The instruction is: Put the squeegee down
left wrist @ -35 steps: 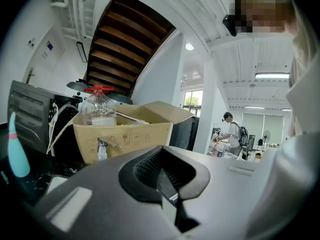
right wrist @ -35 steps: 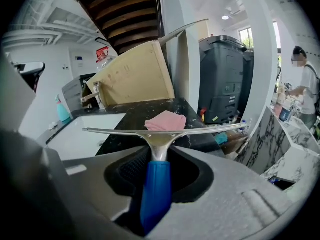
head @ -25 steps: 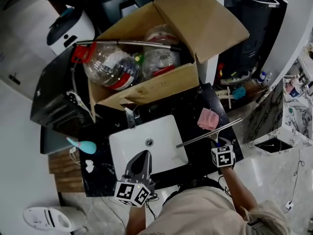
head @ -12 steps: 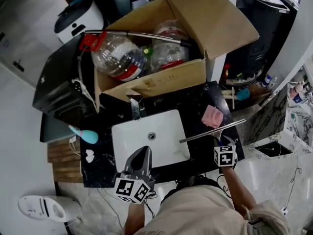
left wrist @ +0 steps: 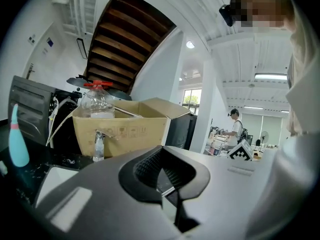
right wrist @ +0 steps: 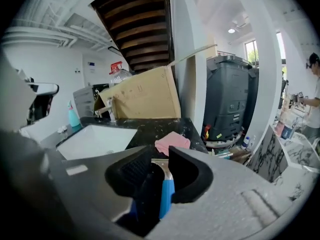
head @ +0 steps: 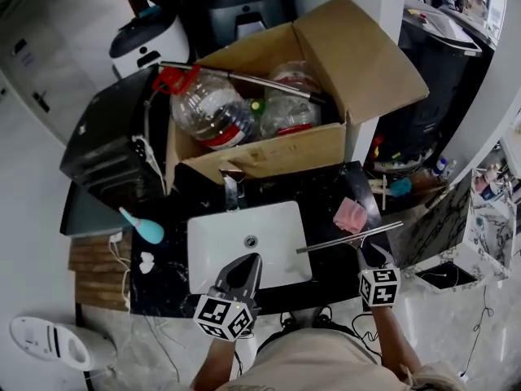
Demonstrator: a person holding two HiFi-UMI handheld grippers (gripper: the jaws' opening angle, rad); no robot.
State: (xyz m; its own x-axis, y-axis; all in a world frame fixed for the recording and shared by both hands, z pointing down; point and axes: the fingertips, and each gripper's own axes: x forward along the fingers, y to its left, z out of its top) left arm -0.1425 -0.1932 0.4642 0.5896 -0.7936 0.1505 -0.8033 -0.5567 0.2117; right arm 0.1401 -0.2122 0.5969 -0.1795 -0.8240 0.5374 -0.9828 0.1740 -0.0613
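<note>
Right gripper (head: 368, 257), low at the right of the head view, grips the handle of the metal-bladed squeegee (head: 348, 237). The blade stretches over the black speckled countertop (head: 326, 190), from the white rectangular sink (head: 212, 243) rightward, just beside a crumpled pink cloth (head: 350, 215). The left gripper (head: 247, 261) hangs over the sink's near edge.

In the left gripper view, the left gripper (left wrist: 167, 186) has its jaws together and empty, facing a brown cardboard box (left wrist: 125, 126).

In the right gripper view, the right gripper (right wrist: 159, 176) is closing its jaws on the squeegee's (right wrist: 165, 194) blue-and-black handle, with the pink cloth (right wrist: 172, 142) ahead.
</note>
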